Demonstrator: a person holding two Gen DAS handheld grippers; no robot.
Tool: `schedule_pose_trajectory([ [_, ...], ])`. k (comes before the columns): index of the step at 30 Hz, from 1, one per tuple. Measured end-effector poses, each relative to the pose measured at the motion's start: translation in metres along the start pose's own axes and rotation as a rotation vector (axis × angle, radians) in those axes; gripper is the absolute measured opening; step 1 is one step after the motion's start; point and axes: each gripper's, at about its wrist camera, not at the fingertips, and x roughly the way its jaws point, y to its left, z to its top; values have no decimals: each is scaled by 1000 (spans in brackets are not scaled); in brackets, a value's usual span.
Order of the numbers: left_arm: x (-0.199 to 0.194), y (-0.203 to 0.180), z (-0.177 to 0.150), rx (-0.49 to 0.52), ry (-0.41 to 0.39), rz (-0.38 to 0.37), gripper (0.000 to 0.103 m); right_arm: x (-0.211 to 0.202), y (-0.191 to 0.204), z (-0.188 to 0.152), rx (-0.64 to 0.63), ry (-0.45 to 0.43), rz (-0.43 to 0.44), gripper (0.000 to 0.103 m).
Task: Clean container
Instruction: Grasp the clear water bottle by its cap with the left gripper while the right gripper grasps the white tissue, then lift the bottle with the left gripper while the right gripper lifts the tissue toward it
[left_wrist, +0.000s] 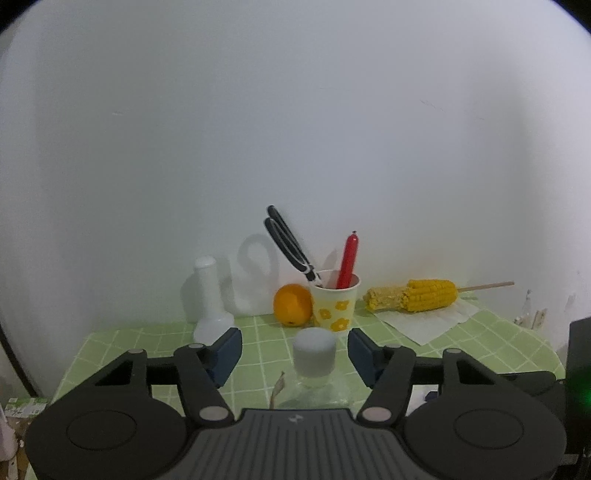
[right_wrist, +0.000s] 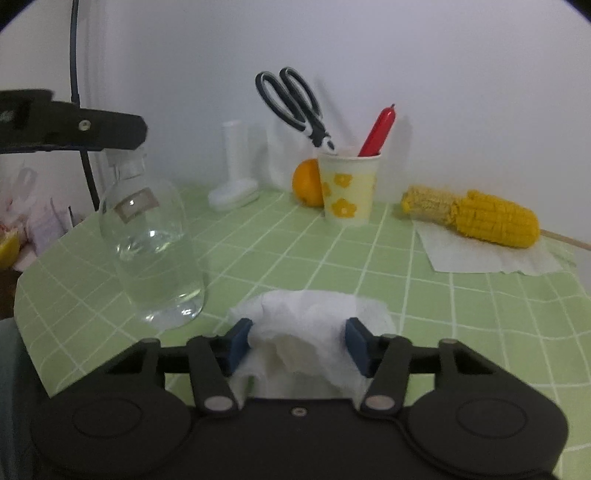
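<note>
A clear glass bottle (right_wrist: 155, 236) with some water in it and a label stands on the green checked tablecloth (right_wrist: 369, 266) at the left of the right wrist view. In the left wrist view its white cap (left_wrist: 314, 350) sits between the blue pads of my left gripper (left_wrist: 294, 354), with a gap on either side; the jaws stand apart. One of that gripper's fingers (right_wrist: 110, 127) reaches over the bottle's neck. My right gripper (right_wrist: 299, 345) is low over the cloth, with both pads against a bunched white tissue (right_wrist: 306, 317).
Against the wall stand a flowered paper cup (right_wrist: 349, 188) holding scissors (right_wrist: 291, 99) and a red stick (right_wrist: 380, 127), an orange (right_wrist: 306, 184) and a white plastic bottle (right_wrist: 234, 166). A half-eaten corn cob (right_wrist: 487, 218) lies on a napkin (right_wrist: 480, 258). The table's left edge is close to the glass bottle.
</note>
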Motion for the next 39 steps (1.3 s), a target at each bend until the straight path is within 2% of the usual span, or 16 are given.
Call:
schedule_pose_trajectory([
  [1,1,-1,0,5,2,-1,64,0,-1,-1,-2,-5,-5,47],
  [2,3,-3,0,10,5,-2,63,0,-2,-3,2,-11,-6,34],
  [5,4,-5,0,13,14,-2,57,0,-10,-7,85,-30,17,21],
  [7,6,-4,-1,-3,20,-1,44,1,-18,-7,175,-33,73,19],
  [12,11,-2,-4,-63,57,-36,30,8,-30,-12,479,-31,272,19],
  [14,15,-4,-6,-71,66,-39,28,13,-31,-16,602,-33,348,17],
  [19,16,0,-7,-100,72,-46,28,15,-36,-22,826,-59,439,17],
  [24,18,-1,-6,-99,73,-51,28,2,-35,3,847,-158,552,17],
  [28,19,4,-3,-127,80,-55,28,9,-31,0,841,-157,515,17],
  [32,17,4,-5,-121,74,-66,28,23,-32,-12,788,-37,413,17],
  [34,18,5,-5,-125,73,-70,28,24,-33,-17,838,-28,432,17],
  [36,18,6,-6,-123,70,-76,28,20,-34,-10,827,-69,463,17],
  [38,18,7,-8,-116,65,-88,28,16,-37,4,812,-122,536,17],
  [39,17,8,-8,-118,64,-91,28,17,-38,9,804,-123,553,17],
])
